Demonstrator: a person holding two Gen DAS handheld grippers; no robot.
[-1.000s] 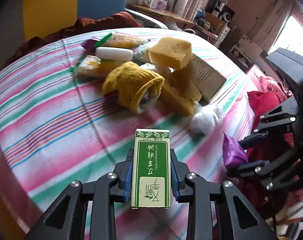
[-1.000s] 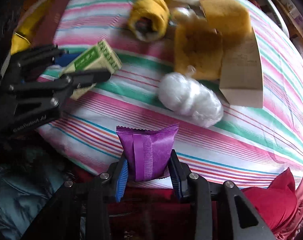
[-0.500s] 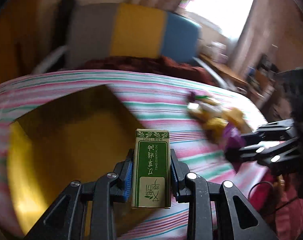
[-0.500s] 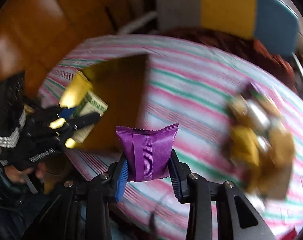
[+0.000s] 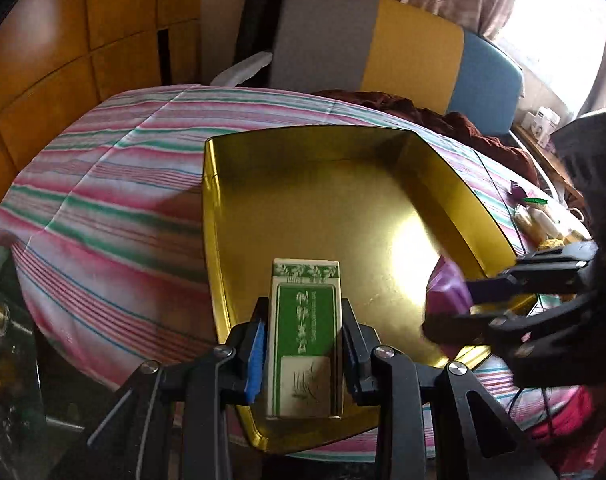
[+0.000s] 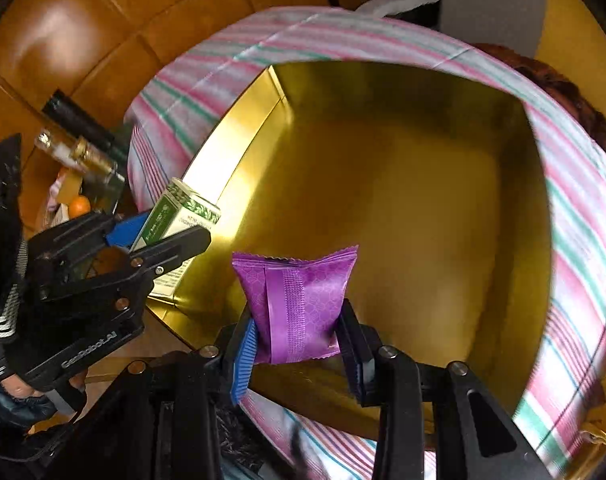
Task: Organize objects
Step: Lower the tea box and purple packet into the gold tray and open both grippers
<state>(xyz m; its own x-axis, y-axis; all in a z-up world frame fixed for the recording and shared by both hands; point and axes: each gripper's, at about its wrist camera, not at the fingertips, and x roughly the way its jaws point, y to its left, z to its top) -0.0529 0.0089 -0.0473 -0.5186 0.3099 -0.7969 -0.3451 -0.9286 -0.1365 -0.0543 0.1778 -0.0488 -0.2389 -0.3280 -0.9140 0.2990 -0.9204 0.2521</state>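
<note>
While both claws hang over the gold tray, each has something clamped between its pads.

Left claw (image 5: 303, 344): closed tight on a green and white box (image 5: 305, 340), which stands lengthwise between the blue pads and points out over the near end of the tray.

Right claw (image 6: 299, 336): closed on a purple packet (image 6: 297, 304), pinched at its lower half, the crimped top edge free above the pads.

Gold tray (image 5: 383, 184): a shallow, shiny tray with low upright walls, lying on the striped cloth; its floor is bare in both views.

Box, seen from the right wrist: the green and white box (image 6: 179, 216) sits in the left claw (image 6: 171, 236) above the tray's near left wall (image 6: 239, 148).

Packet, seen from the left wrist: the purple packet (image 5: 449, 296) is blurred, held by the right claw (image 5: 463, 304) over the tray's right side.

Bench: covered by a cloth (image 5: 103, 200) striped pink, green and white.

Other things: a small heap of yellow and pale items (image 5: 543, 224) lies on the cloth beyond the tray's far right corner, too small to name.

Background: a chair back (image 5: 403, 52) in grey, yellow and blue stands behind the bench.
</note>
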